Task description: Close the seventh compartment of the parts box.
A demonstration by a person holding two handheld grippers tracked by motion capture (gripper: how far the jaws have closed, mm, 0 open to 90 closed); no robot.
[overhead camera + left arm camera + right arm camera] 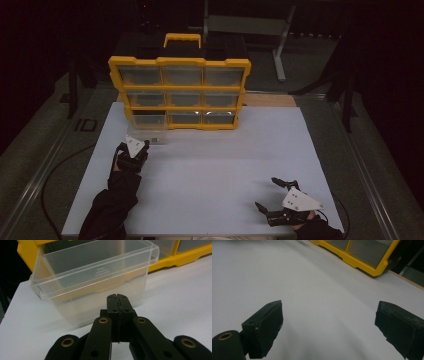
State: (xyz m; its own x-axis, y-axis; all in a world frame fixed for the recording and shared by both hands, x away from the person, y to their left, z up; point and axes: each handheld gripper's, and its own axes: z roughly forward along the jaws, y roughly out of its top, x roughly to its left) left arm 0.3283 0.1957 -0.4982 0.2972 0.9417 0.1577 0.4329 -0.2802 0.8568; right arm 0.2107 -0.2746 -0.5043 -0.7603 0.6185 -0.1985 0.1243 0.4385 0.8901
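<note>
A yellow organizer [180, 90] with several clear drawers stands upright at the back of the white table top [215, 160]. Its bottom-left clear drawer [149, 131] is pulled out toward me and looks empty in the left gripper view [95, 277]. My left gripper [145, 144] is right in front of that drawer, its jaws pressed together [117, 298] against the drawer's near wall, and I see nothing between them. My right gripper [266, 192] rests near the table's front right corner, its jaws wide apart [329, 315] over bare table.
The organizer's yellow carry handle [182, 39] sticks up behind it. A metal stand [280, 45] is in the dark area beyond the table. The organizer's lower right corner [372, 267] lies ahead of the right gripper. A cable [55, 170] runs along the table's left side.
</note>
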